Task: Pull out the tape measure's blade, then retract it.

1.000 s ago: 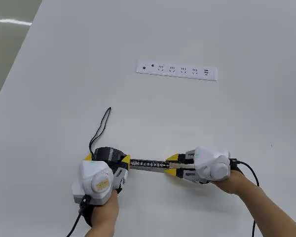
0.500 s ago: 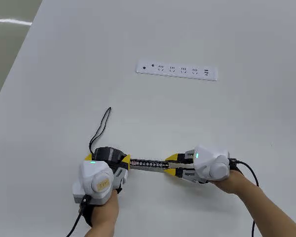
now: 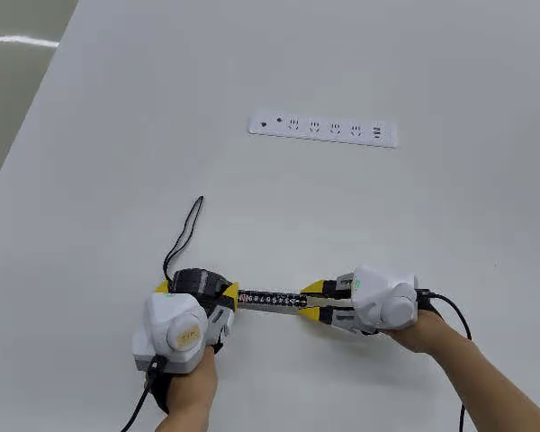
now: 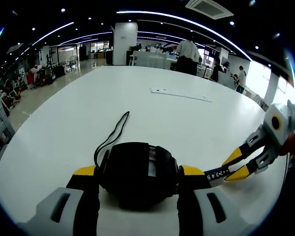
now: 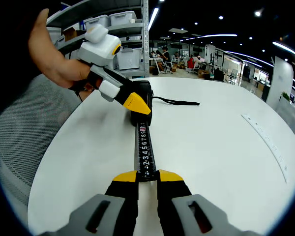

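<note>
L grip: clamped round case, holds it on table as anchor for the pull.
R grip: pinched on blade tip, in line w/ case.
Blade: short run out, spans betw. grips.

- A broad white table with a smooth, matte top reaches well back from the near edge.
- A white power strip lies flat on the table toward its far side, its long side running across, with a row of sockets along its top.
- Grey-green glossy floor shows beyond the table's left edge, crossed by a bright streak of reflected light.
- The left gripper view takes in an open office: a white column, long ceiling light strips, and people standing past the table's far edge.
- In the right gripper view, metal shelving carries pale storage bins, and a grey mesh surface sits beside the table.
</note>
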Available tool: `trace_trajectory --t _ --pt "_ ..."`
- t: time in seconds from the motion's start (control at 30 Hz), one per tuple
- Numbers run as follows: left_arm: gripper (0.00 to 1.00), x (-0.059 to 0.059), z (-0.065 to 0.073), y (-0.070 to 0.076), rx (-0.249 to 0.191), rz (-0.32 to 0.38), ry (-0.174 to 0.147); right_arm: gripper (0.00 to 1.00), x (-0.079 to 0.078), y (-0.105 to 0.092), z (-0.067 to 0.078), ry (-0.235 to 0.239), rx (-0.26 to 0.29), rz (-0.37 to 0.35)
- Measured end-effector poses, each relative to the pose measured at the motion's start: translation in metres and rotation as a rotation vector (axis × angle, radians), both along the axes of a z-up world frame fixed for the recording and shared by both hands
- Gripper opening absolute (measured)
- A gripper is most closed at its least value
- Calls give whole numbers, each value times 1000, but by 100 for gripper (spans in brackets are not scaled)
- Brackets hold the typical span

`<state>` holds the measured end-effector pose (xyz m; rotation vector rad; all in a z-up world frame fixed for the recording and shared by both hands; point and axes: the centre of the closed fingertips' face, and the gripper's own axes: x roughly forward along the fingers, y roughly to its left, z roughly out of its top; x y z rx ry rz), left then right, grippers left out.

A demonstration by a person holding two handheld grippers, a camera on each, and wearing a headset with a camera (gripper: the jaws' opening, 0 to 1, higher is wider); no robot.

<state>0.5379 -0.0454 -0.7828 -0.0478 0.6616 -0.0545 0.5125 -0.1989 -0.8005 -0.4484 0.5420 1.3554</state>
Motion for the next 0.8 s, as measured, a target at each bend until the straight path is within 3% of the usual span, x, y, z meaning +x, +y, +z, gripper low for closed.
trace_trajectory --t 0.8 --pt "61 1 0 0 -4 -17 5 13 0 6 -1 4 7 3"
